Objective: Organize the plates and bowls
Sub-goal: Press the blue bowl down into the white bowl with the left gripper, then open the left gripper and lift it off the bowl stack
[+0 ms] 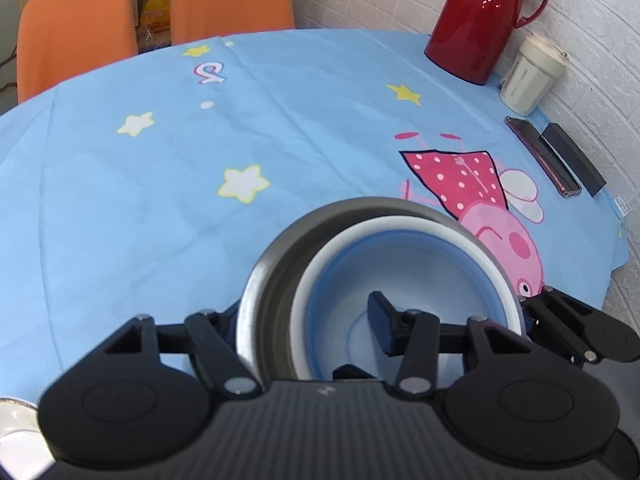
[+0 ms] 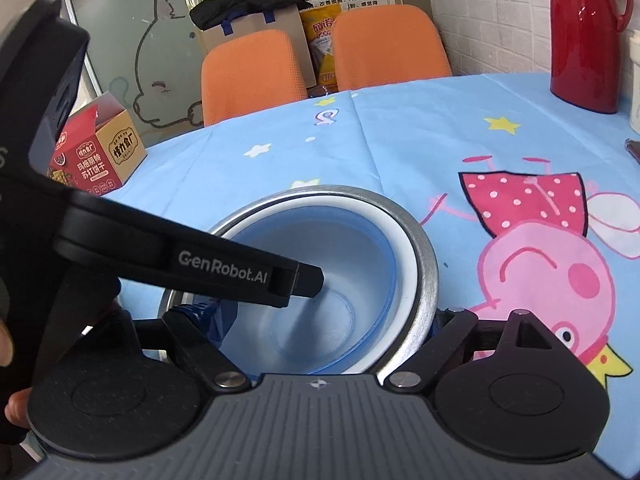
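**Gripping nested bowls on both rims**

Nesting inside the steel bowl [image 2: 424,276], my blue bowl [image 1: 404,276] sits near the table's edge. My left gripper [image 1: 308,320] pinches their left rims; my right gripper [image 2: 328,322] straddles the stack, contact unclear. Open tablecloth [image 1: 160,184] beyond.

Blue-and-white bowl [image 2: 320,280] in a grey metal bowl [image 2: 424,280] on a star-patterned blue tablecloth [image 1: 160,180].

I see a table [image 1: 120,200] under a blue cartoon-pig cloth, carrying a metal bowl [image 1: 256,296], red thermos jug [image 1: 476,20], white cup [image 1: 532,76], and snack box [image 2: 96,148].
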